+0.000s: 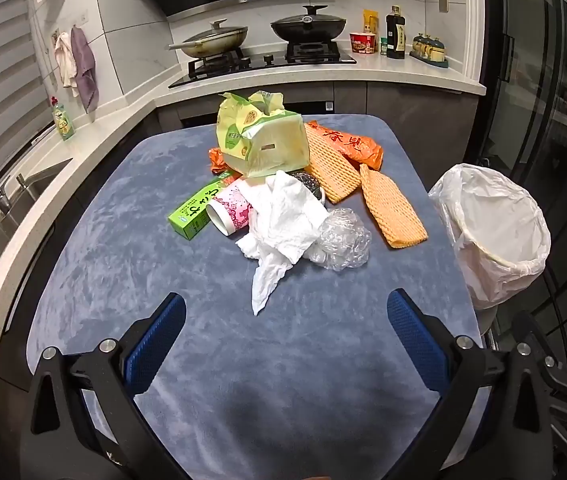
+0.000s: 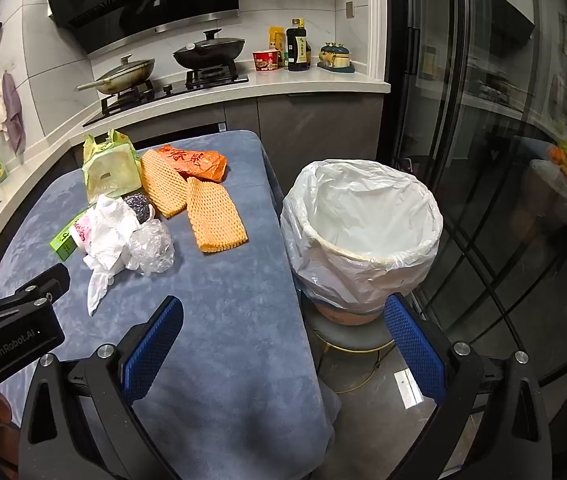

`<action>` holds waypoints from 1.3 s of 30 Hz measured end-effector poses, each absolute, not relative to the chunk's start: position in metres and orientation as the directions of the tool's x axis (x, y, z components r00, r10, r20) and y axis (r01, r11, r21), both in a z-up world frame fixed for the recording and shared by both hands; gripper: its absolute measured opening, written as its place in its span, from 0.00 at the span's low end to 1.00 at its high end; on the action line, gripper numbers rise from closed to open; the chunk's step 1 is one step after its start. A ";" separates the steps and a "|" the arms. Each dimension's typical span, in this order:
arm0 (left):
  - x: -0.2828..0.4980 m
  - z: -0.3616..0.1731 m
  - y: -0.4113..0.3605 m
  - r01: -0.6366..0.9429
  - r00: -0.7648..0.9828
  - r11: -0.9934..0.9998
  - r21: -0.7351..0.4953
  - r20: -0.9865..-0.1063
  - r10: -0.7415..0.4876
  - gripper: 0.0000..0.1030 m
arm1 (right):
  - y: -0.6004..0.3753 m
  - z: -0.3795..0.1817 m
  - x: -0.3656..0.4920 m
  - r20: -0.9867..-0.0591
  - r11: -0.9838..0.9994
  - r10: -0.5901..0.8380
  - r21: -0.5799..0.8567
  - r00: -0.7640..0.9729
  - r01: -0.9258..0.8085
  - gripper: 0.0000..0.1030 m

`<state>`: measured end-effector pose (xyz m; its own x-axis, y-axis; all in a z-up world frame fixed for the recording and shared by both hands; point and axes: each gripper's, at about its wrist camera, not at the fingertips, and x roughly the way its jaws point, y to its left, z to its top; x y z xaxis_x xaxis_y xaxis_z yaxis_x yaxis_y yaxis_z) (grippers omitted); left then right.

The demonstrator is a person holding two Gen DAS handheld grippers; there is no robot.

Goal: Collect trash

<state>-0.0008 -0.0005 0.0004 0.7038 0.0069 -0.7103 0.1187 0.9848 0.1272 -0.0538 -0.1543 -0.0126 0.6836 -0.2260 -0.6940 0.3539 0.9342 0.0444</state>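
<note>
A heap of trash lies mid-table on the blue cloth: a yellow-green bag, an orange wrapper, two orange foam nets, a green box, a pink paper cup, crumpled white tissue and clear plastic wrap. The bin, lined with a white bag, stands on a stool right of the table. My left gripper hangs open above the near cloth, short of the tissue. My right gripper is open over the table's right edge, in front of the bin.
A kitchen counter with a stove, two pans, bottles and a cup noodle runs behind the table. A sink is at the left. Glass doors stand to the right. The left gripper's body shows at the right wrist view's left edge.
</note>
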 end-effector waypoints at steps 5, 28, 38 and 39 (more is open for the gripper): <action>0.000 0.000 0.000 0.120 0.698 0.986 0.114 -0.717 -0.002 0.94 | -0.154 -0.012 -0.054 -0.696 0.935 -0.224 0.044 0.682 0.352 0.94; 0.002 0.002 0.012 0.098 0.703 0.989 0.112 -0.711 0.011 0.94 | -0.144 -0.009 -0.052 -0.689 0.944 -0.212 0.040 0.693 0.328 0.94; 0.000 0.005 0.009 0.110 0.713 0.987 0.118 -0.701 0.004 0.94 | -0.143 -0.009 -0.051 -0.690 0.944 -0.211 0.040 0.692 0.328 0.94; 0.000 0.005 0.008 0.112 0.714 0.986 0.120 -0.700 0.005 0.94 | -0.143 -0.009 -0.051 -0.690 0.944 -0.211 0.039 0.692 0.327 0.94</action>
